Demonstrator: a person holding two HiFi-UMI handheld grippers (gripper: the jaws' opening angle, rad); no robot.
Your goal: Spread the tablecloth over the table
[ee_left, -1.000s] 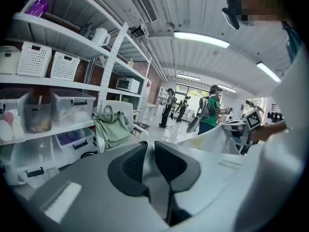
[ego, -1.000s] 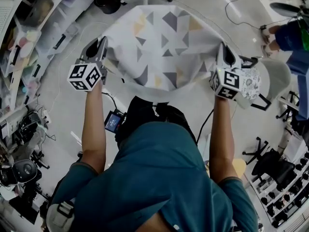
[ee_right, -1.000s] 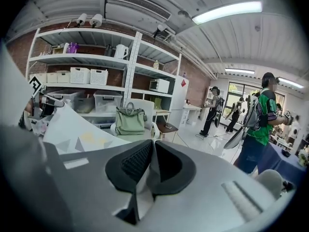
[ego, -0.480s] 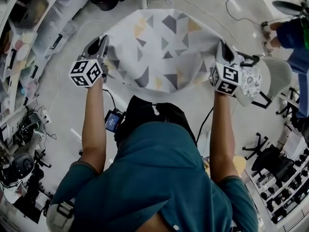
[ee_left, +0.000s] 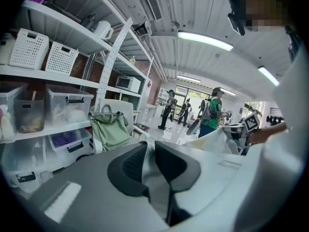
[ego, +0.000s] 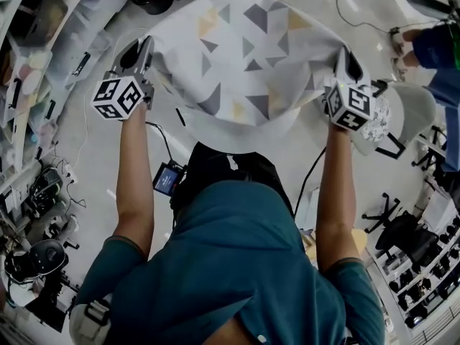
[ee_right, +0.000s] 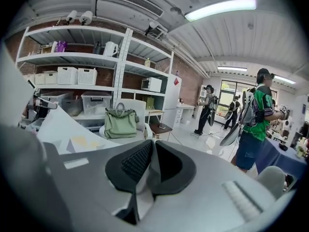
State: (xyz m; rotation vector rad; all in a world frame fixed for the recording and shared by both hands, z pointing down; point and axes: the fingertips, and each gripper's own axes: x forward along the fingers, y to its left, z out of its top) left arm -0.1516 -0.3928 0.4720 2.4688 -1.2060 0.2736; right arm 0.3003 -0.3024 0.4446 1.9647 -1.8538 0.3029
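In the head view, the patterned tablecloth (ego: 244, 49) hung stretched in the air between the left gripper (ego: 142, 50) and the right gripper (ego: 346, 66), above the floor (ego: 93, 157). In the left gripper view, the jaws were pinched on the cloth's edge. In the right gripper view, the jaws likewise clamped a fold of the cloth.

Tablecloth (ego: 244, 56) white, grey triangles (some pale yellow); shirt (ego: 244, 264) teal; bag (ee_right: 120, 122) green.
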